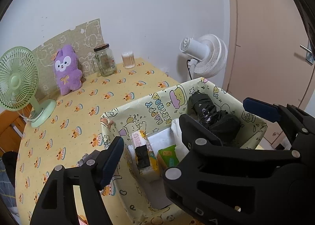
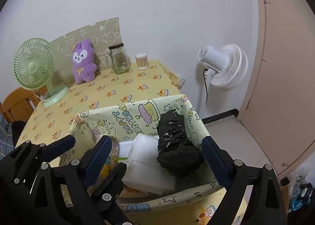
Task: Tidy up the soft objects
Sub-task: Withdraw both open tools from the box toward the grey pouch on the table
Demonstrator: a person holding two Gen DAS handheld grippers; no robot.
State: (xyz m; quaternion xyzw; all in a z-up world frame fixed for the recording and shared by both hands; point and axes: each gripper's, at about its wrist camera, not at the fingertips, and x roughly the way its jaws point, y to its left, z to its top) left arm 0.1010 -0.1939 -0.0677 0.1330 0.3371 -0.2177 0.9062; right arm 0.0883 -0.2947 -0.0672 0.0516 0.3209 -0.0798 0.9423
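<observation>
Right wrist view: black plastic-wrapped bundle lies in the cartoon-print yellow box, between the right gripper's wide-spread fingers — nothing held. Left gripper also spread wide over the box, empty. Purple plush bunny well apart, against the wall.

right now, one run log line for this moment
left tool open over box | right tool open | black bundle in box | purple plush on table

Soft even light, fisheye-warped edges
</observation>
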